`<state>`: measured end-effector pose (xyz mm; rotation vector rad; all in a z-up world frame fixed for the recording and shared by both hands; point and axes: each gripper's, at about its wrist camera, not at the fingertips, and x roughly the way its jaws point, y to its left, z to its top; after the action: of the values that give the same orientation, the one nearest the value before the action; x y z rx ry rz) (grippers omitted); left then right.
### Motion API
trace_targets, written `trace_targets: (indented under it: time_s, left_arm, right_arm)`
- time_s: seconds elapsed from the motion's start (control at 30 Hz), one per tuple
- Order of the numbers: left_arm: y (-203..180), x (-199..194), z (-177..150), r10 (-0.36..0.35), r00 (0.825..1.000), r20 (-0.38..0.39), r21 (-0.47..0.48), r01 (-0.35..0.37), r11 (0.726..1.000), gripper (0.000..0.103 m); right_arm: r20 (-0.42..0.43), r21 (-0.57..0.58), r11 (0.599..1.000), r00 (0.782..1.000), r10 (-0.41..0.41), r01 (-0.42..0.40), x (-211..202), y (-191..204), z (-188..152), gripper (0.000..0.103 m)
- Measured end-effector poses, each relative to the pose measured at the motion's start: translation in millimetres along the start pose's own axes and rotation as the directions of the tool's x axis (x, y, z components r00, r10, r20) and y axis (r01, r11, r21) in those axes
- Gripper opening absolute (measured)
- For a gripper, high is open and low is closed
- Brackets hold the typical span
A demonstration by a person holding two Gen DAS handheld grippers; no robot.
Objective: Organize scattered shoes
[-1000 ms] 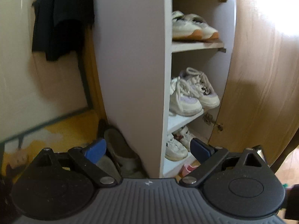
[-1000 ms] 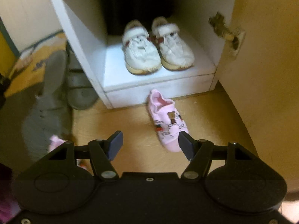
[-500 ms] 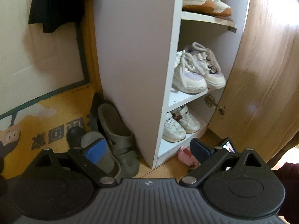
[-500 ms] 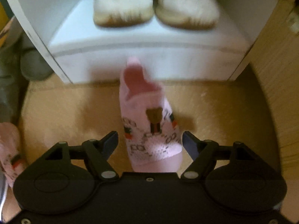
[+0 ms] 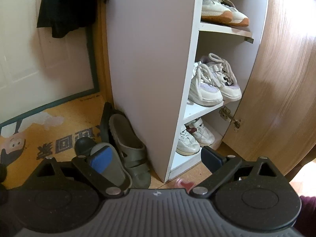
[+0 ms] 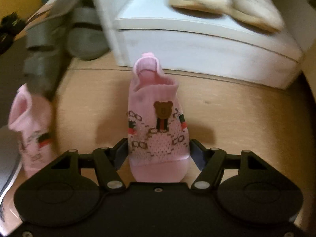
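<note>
Wooden floor (image 6: 237, 106); white shoe cabinet (image 5: 150, 63), door (image 5: 286, 79) open.

pink baby shoes (image 6: 158, 130): 2 | grey sandals (image 5: 130, 148): 2 | white sneakers (image 5: 213, 86) on shelves: 6 | grippers (image 6: 158, 154): 2

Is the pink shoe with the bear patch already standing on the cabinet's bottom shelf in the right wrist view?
No, the pink shoe lies on the wooden floor in front of the cabinet.
</note>
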<state>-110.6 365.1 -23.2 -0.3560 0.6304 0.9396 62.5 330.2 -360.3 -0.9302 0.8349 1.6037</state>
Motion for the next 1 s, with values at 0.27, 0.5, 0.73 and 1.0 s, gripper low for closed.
trace_targets:
  time_s: [0.27,0.5,0.73,1.0]
  left_arm:
    - [1.4,-3.3,1.3,0.000,1.000,0.011,-0.002,0.000,1.000,0.097]
    - [6.5,-6.0,3.4,0.010,1.000,0.028,-0.012,-0.009,1.000,0.097]
    - [14.0,-8.2,5.6,0.017,0.999,0.037,-0.030,-0.016,0.999,0.097]
    - [21.5,-9.5,7.5,0.008,0.999,0.043,-0.049,-0.006,0.999,0.097]
  right_arm:
    - [-0.057,0.009,0.991,0.990,0.133,-0.132,-3.4,33.5,-0.7,0.072]
    - [0.062,0.147,0.975,0.986,0.158,-0.165,-48.2,19.1,7.7,0.072]
    - [0.111,0.087,0.967,0.967,0.228,-0.238,-47.3,39.0,46.6,0.073]
    - [-0.059,0.074,0.974,0.974,0.219,-0.215,-10.1,62.4,75.1,0.078]
